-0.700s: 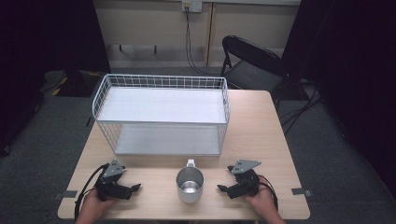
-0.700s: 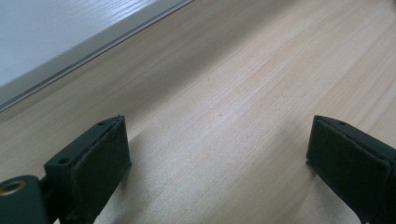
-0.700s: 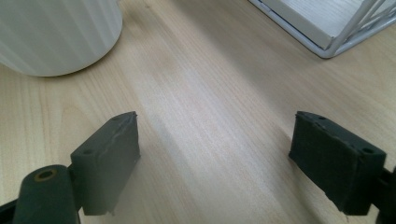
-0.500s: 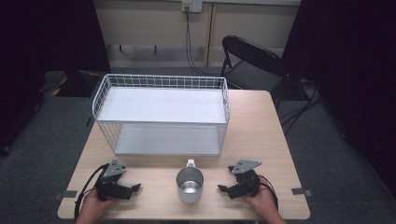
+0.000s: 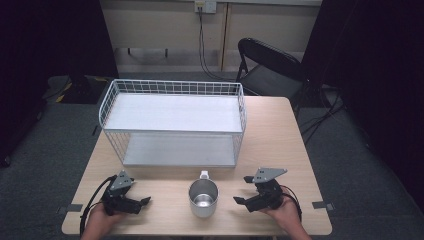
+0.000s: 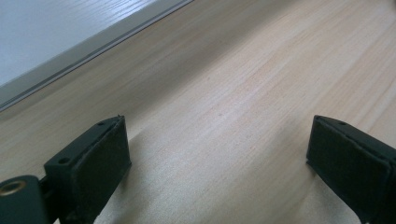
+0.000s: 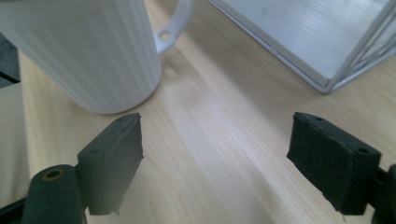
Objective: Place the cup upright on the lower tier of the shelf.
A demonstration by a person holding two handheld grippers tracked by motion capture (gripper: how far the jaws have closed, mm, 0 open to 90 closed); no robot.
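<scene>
A: Status on the mug?

B: Untouched. Metal mug (image 5: 203, 198) upright on the table (image 5: 280, 145), near edge, centred, handle at 12 o'clock toward the wire rack (image 5: 172, 125). Apart from the rack, nothing inside the mug as far as visible.

A: Grippers?

B: Left gripper (image 5: 143, 202) at 9 o'clock of the mug, well apart, jaws spread, bare wood between them in the left gripper view. Right gripper (image 5: 242, 202) at 3 o'clock, nearer but not touching, jaws spread wide, empty. In the right gripper view, mug wall (image 7: 88, 51) sits at 11 o'clock beyond the left jaw, handle loop past it, rack corner (image 7: 336, 70) at 1 o'clock.

A: So nothing done yet?

B: Looks like the very start. No grasp, no lift, both rack shelves bare. Probably pick the mug and set it on a shelf, though which shelf can't be told.

A: What's left?

B: Everything: close in from 3 o'clock, line the jaws up on the wall or rim, pinch, lift, carry toward 12 o'clock, place, release. Right side looks the likelier picker, judged from aim alone.
</scene>
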